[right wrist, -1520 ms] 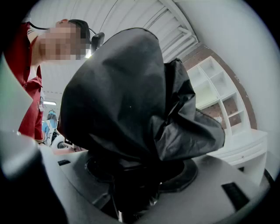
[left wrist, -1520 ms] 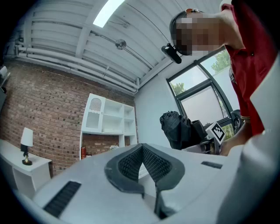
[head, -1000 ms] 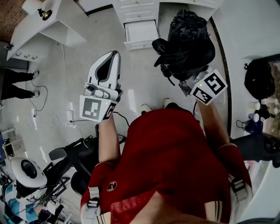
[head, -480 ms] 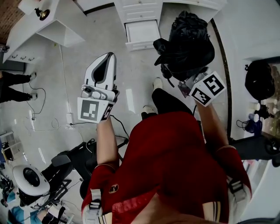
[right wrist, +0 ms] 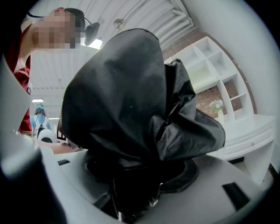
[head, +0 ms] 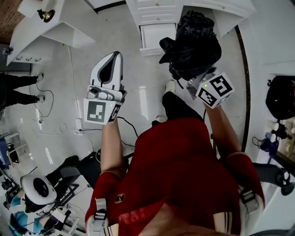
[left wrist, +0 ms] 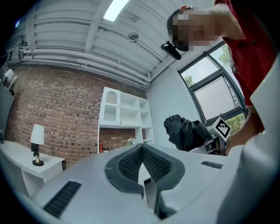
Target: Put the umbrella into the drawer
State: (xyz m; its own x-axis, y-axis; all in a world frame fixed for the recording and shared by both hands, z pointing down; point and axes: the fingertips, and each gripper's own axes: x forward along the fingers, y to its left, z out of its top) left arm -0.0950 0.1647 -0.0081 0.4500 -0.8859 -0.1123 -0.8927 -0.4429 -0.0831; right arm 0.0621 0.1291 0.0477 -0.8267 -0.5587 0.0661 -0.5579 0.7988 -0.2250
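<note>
While stepping nearer to the tall white cabinet (head: 152,9), carries the floppy black cloth umbrella (head: 193,41) squeezed tight in the right gripper (right wrist: 135,192). Holds it up in the air, not yet inside the open white drawer (head: 156,37) low on that cabinet. Keeps the left gripper (head: 114,56) pinched together with nothing in it, out to the side.

Compared with a moment ago, sits closer: now covers the drawer's right edge in the head view, where before hung more beside it. Shows a white shoe (head: 169,85) stepped forward too. Means the walk looks almost done. Probably needs lowering into the drawer next.
</note>
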